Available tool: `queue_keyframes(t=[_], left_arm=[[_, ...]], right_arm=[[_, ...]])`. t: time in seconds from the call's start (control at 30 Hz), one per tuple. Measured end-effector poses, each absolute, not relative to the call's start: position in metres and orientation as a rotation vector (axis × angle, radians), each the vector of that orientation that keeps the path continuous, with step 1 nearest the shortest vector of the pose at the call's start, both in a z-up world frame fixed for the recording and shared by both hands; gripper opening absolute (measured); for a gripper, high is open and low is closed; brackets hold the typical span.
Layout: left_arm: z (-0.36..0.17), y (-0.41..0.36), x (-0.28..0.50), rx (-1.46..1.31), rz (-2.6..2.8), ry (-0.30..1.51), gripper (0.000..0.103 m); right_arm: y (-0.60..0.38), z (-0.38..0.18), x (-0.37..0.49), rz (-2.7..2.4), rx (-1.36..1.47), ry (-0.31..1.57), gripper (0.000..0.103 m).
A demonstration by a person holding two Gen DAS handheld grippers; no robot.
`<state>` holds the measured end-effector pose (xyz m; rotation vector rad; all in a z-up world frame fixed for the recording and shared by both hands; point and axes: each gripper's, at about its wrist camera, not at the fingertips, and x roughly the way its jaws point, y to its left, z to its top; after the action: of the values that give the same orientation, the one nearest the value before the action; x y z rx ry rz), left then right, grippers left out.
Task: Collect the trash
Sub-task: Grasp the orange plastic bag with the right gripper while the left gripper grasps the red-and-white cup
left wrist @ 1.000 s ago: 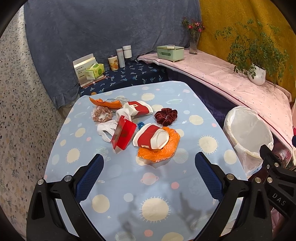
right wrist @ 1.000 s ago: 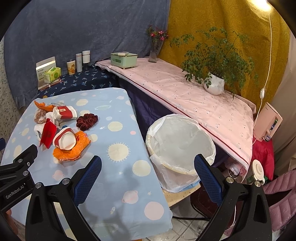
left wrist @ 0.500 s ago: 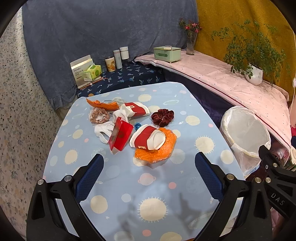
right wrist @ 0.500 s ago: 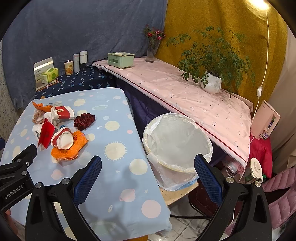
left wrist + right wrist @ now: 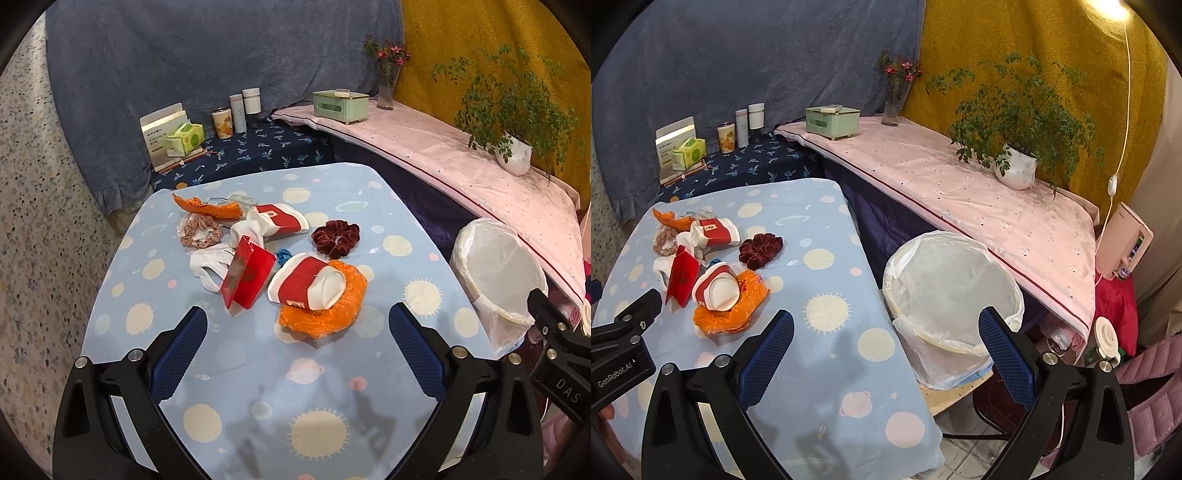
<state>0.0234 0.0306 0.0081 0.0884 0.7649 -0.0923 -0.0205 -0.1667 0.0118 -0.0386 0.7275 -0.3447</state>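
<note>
A pile of trash lies on the blue table (image 5: 258,369): a crushed red-and-white paper cup (image 5: 308,282) on an orange wrapper (image 5: 325,314), a red packet (image 5: 248,275), a second red-and-white cup (image 5: 277,221), white crumpled paper (image 5: 208,264) and an orange peel strip (image 5: 210,207). A white-lined bin (image 5: 955,291) stands to the right of the table. My left gripper (image 5: 297,341) is open and empty, above the table short of the pile. My right gripper (image 5: 886,347) is open and empty, over the table's right edge beside the bin.
A dark red scrunchie (image 5: 336,236) and a pink scrunchie (image 5: 199,230) lie among the trash. A pink-covered shelf (image 5: 960,184) with a potted plant (image 5: 1015,166), a green box (image 5: 833,120) and a vase runs behind the bin. Boxes and cans (image 5: 221,122) stand at the back.
Both grippers have drifted slightly; the views shifted a little and the pile sits marginally lower and nearer. Both grippers stayed open and empty.
</note>
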Motion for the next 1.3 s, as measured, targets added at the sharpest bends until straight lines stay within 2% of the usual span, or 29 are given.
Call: queue_keyframes(t=[0.17,0.37,0.67,0.8,0.93,1.03,1.1,1.13,1.2,1.27,1.3], left_arm=[[-0.003,0.05,0.038,0.078,-0.076,0.738,0.094],[-0.025,0.069,0.061,0.062,-0.061,0.792,0.094],[-0.055,0.052,0.09,0.061,-0.124,0.821,0.094],[-0.07,0.038,0.105,0.079,-0.154,0.849,0.071],[-0.08,0.032,0.114,0.064,-0.161,0.859,0.066],[-0.083,0.029,0.117,0.068,-0.169,0.855,0.062],[-0.087,0.027,0.12,0.066,-0.182,0.868,0.046],[-0.09,0.027,0.122,0.063,-0.189,0.882,0.042],[-0.093,0.027,0.125,0.048,-0.201,0.901,0.024],[-0.094,0.026,0.125,0.047,-0.205,0.898,0.023],[-0.093,0.026,0.125,0.046,-0.208,0.892,0.017]], right_arm=[[-0.161,0.001,-0.007,-0.317,-0.014,0.737,0.096],[-0.146,-0.016,0.016,-0.284,-0.021,0.744,0.096],[-0.142,-0.036,0.041,-0.266,-0.018,0.769,0.095],[-0.144,-0.042,0.048,-0.266,-0.02,0.78,0.095],[-0.144,-0.049,0.055,-0.258,-0.018,0.788,0.095],[-0.141,-0.054,0.061,-0.239,-0.023,0.792,0.09],[-0.137,-0.057,0.065,-0.219,-0.019,0.796,0.086],[-0.135,-0.059,0.067,-0.209,-0.018,0.798,0.083],[-0.131,-0.064,0.071,-0.183,-0.009,0.811,0.077],[-0.127,-0.067,0.074,-0.152,0.006,0.818,0.072],[-0.125,-0.069,0.075,-0.145,0.007,0.821,0.07]])
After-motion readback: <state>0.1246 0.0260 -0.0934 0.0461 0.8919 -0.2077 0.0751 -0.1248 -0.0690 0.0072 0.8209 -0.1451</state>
